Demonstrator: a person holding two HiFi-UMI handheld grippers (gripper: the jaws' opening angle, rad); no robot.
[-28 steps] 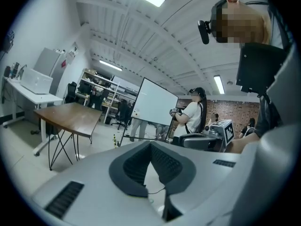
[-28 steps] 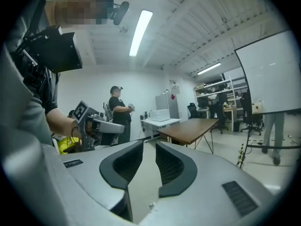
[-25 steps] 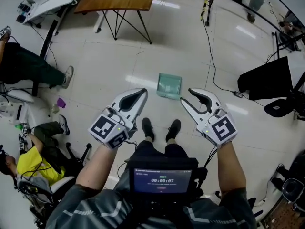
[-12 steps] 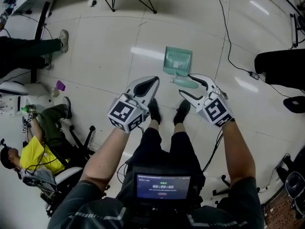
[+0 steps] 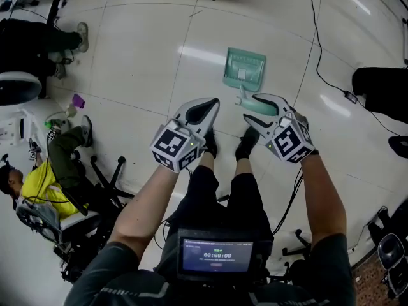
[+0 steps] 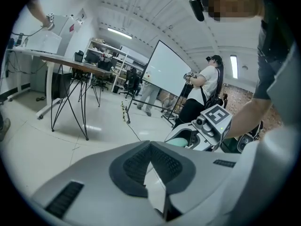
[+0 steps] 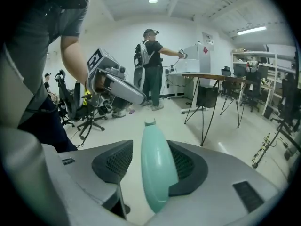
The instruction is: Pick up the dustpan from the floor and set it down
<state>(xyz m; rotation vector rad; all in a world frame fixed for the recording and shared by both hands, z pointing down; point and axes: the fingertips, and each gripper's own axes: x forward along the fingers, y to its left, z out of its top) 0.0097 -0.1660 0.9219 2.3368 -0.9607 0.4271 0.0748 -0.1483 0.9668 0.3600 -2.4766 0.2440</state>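
A pale green dustpan (image 5: 244, 69) lies flat on the white floor ahead of my feet, its handle (image 5: 259, 108) pointing back toward me. My right gripper (image 5: 249, 108) is low over the floor with that handle (image 7: 157, 168) between its jaws. The handle lies along the right pad, with a gap at the left pad, and the jaws are closing. My left gripper (image 5: 208, 103) hovers left of the handle, shut and empty; its pads (image 6: 162, 166) meet at the tip in the left gripper view.
My shoes (image 5: 245, 146) stand just behind the dustpan. A black cable (image 5: 314, 50) runs across the floor at its right. A seated person in yellow (image 5: 39, 190) and office chairs (image 5: 102, 177) are at the left. A trestle table (image 6: 70, 68) stands farther off.
Both grippers have dropped toward the floor and come up to the dustpan. The right gripper's jaws opened wider and now straddle the handle.
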